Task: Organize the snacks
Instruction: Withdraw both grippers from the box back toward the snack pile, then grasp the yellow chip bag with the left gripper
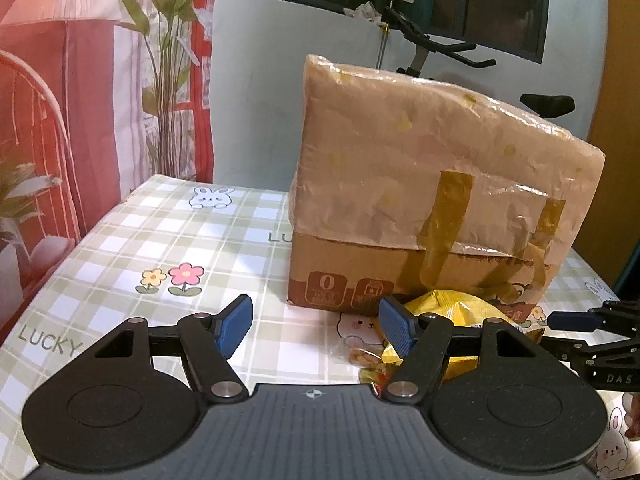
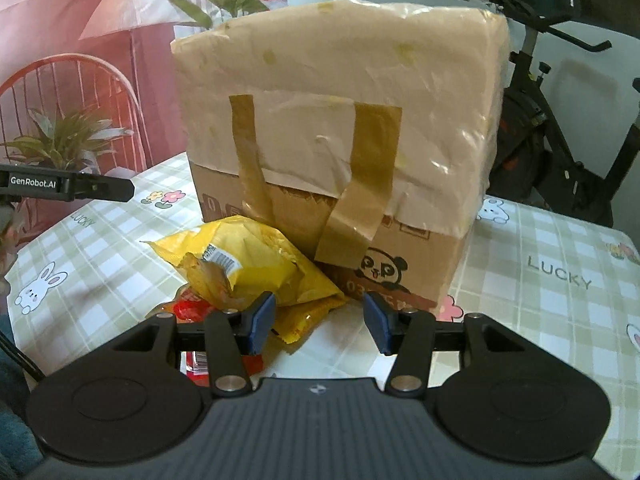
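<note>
A yellow snack bag (image 2: 248, 264) lies crumpled on the checked tablecloth against the front of a taped cardboard box (image 2: 340, 128). A red packet (image 2: 192, 308) lies partly under the bag. My right gripper (image 2: 320, 320) is open just in front of the box, its left pad beside the yellow bag's corner, nothing between the pads. In the left wrist view the yellow snack bag (image 1: 452, 312) shows behind the right finger of my left gripper (image 1: 316, 328), which is open over bare cloth. The cardboard box (image 1: 440, 192) stands behind.
The table (image 1: 168, 240) has a green checked cloth with rabbits and flowers. The right gripper's tip (image 1: 576, 320) reaches in at the right edge of the left wrist view. An exercise bike (image 2: 560, 120) stands behind the table, a red printed curtain (image 1: 80, 100) at left.
</note>
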